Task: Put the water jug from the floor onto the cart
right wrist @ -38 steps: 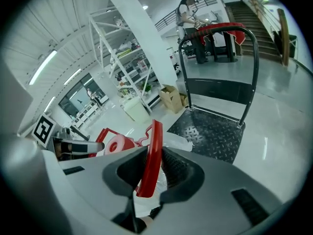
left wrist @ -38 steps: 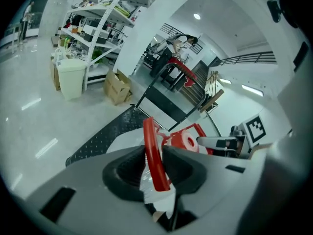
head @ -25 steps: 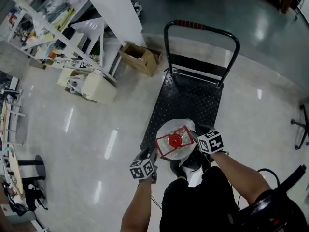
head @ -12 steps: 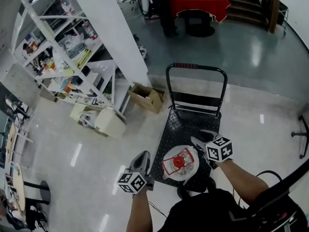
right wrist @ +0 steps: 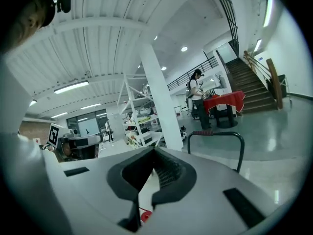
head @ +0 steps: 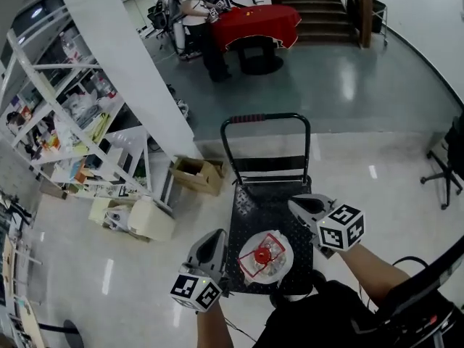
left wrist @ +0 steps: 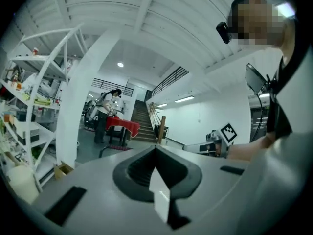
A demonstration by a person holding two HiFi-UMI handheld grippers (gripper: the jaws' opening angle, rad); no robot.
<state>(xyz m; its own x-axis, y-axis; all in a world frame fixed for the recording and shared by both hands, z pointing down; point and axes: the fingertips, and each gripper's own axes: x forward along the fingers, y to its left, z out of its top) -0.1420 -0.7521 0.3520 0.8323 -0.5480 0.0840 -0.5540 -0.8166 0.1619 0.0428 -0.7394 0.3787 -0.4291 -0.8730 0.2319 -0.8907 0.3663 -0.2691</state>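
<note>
The water jug stands upright on the cart, at the deck end farthest from the cart's handle, so the task looks done. The left hand-held gripper hangs beside the cart's left edge and the right hand-held gripper above the cart's right side, each with jaws pressed together on nothing, clear of the jug. The jug is probably heavy if full, with stiff, smooth, rounded walls that would slip, so the neck under the red cap seems the surest hold.
</note>
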